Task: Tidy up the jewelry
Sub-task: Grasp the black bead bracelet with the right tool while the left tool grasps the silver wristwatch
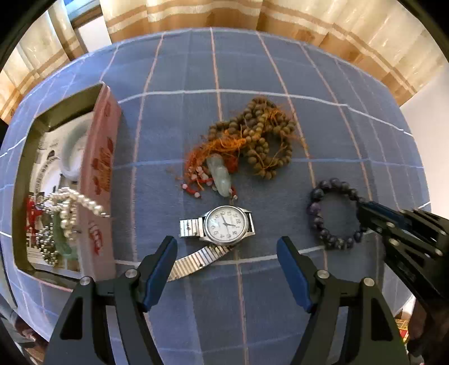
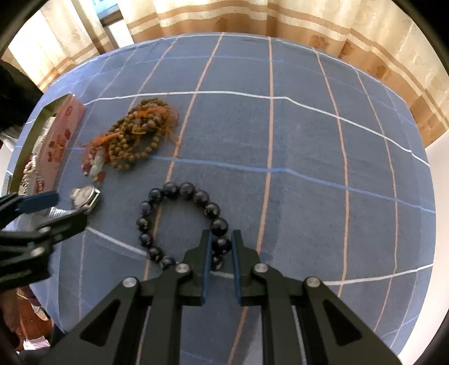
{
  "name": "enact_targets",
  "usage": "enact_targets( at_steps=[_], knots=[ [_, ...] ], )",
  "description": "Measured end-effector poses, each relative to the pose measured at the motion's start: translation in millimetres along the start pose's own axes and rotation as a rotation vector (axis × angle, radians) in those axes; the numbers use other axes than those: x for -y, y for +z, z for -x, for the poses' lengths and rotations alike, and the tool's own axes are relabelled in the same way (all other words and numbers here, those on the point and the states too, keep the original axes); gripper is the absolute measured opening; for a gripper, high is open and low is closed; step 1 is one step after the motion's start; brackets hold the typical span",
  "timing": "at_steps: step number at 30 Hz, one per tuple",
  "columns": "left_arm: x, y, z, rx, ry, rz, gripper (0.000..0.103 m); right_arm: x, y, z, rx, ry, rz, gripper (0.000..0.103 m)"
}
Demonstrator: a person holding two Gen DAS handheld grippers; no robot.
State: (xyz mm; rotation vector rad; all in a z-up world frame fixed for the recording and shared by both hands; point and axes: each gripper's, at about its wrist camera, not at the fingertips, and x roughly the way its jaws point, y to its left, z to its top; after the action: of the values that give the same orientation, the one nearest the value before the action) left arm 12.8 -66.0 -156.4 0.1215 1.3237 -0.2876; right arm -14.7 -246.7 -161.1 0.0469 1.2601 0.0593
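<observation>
Dark purple round-bead bracelet (image 2: 179, 221) is pinched by right gripper (image 2: 221, 244); left gripper (image 1: 227, 252) is held wide apart above silver metal-band wristwatch (image 1: 224, 227).

Domestic room: patterned cream-and-tan curtains (image 1: 182, 14) behind a counter under blue checked cloth (image 2: 308, 134).

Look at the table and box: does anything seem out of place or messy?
Yes. A pearl necklace hangs over the box's wall instead of lying inside, and the brown bead strings on the cloth are tangled with orange cord around a pale green pendant.
</observation>
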Motion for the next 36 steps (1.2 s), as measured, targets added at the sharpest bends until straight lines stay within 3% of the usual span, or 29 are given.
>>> enact_targets(
  at_steps=[9, 11, 16, 17, 24, 26, 27, 36],
  knots=[
    [7, 5, -20, 0.003, 0.058, -0.002, 0.073, -2, -16, 11, 0.023, 0.012, 0.043, 0.016],
    [8, 8, -19, 0.028, 0.078, -0.014, 0.060, -7, -17, 13, 0.027, 0.014, 0.049, 0.016],
    [12, 5, -12, 0.059, 0.076, -0.044, 0.053, -8, -14, 14, 0.043, 0.017, 0.054, 0.016],
    [14, 5, -6, 0.078, 0.064, -0.051, 0.036, -8, -14, 15, 0.048, 0.018, 0.054, 0.016],
    [8, 2, 10, 0.072, 0.024, -0.044, 0.031, -11, -12, 22, 0.069, 0.023, 0.057, 0.016],
    [4, -4, 13, 0.080, 0.019, -0.040, 0.018, -12, -12, 24, 0.072, 0.022, 0.059, 0.016],
    [3, -4, 18, 0.090, 0.015, -0.039, 0.016, -13, -12, 26, 0.075, 0.022, 0.059, 0.016],
    [-23, -16, 39, 0.100, -0.010, -0.001, 0.013, -23, -7, 35, 0.100, 0.025, 0.066, 0.016]
  ],
)
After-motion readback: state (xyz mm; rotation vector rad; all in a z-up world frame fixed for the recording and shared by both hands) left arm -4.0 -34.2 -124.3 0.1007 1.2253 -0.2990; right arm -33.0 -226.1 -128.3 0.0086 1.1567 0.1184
